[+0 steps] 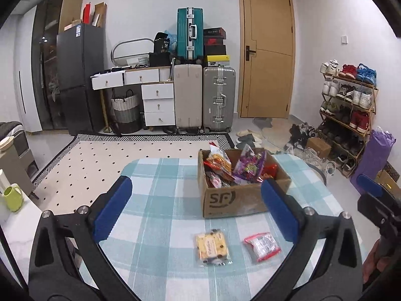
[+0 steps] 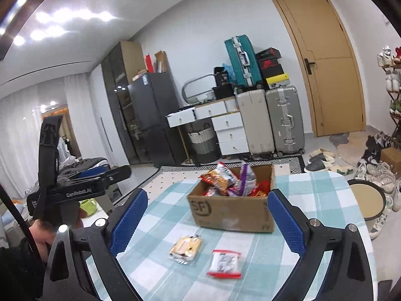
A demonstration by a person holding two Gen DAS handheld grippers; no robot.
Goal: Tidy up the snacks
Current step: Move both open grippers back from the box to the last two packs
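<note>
A cardboard box (image 1: pixel 233 198) marked SF stands on the checked table, full of snack packets (image 1: pixel 246 166); it also shows in the right wrist view (image 2: pixel 233 213). In front of it lie a yellow biscuit packet (image 1: pixel 212 247) (image 2: pixel 185 248) and a red-edged white packet (image 1: pixel 262 247) (image 2: pixel 224 263), side by side. My left gripper (image 1: pixel 195 208) is open and empty, above the table, short of the two packets. My right gripper (image 2: pixel 208 223) is open and empty, likewise short of them. The left gripper also shows at the left of the right wrist view (image 2: pixel 75 188).
The table (image 1: pixel 163 188) has a blue-and-white checked cloth. A green mug (image 1: pixel 12 198) sits on a side surface at left. A bucket (image 2: pixel 366 200) stands right of the table. Suitcases, drawers, a fridge, a door and a shoe rack (image 1: pixel 348 105) line the far wall.
</note>
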